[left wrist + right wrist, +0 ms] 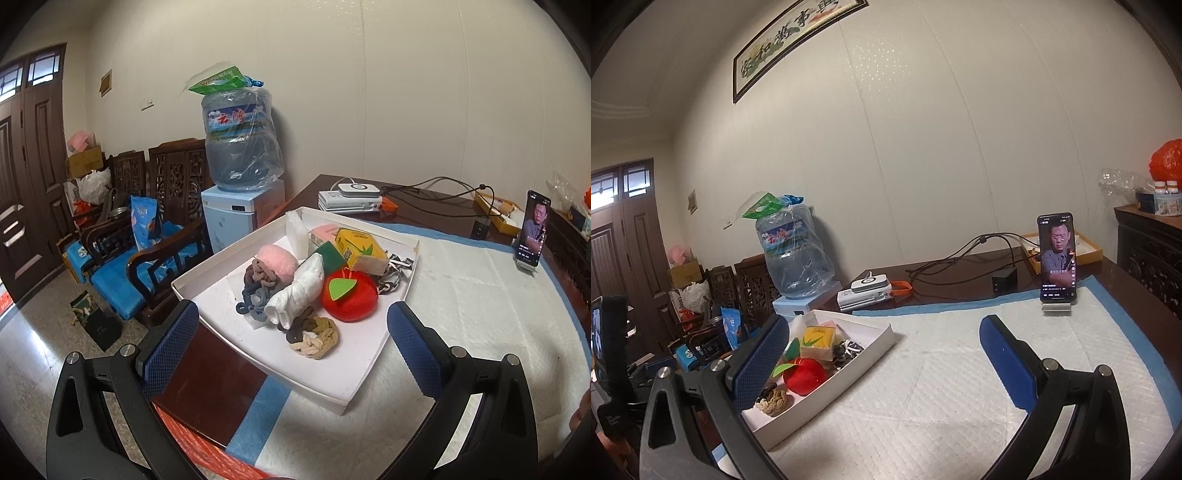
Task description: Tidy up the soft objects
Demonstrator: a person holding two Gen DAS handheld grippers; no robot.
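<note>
Tray (207, 273): white, corner toward left camera.
White cloth roll (299, 295): long axis diagonal, near-left to far-right.
Left gripper (293, 325): spread, empty.
Right gripper (884, 343): spread, empty.

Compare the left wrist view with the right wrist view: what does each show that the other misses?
Only the left wrist view shows the pink pom-pom, the white rolled cloth and the grey knotted rope. Only the right wrist view shows the framed calligraphy and the red bag. Both show the white tray, red stuffed apple, yellow tissue pack, phone and water jug.
</note>
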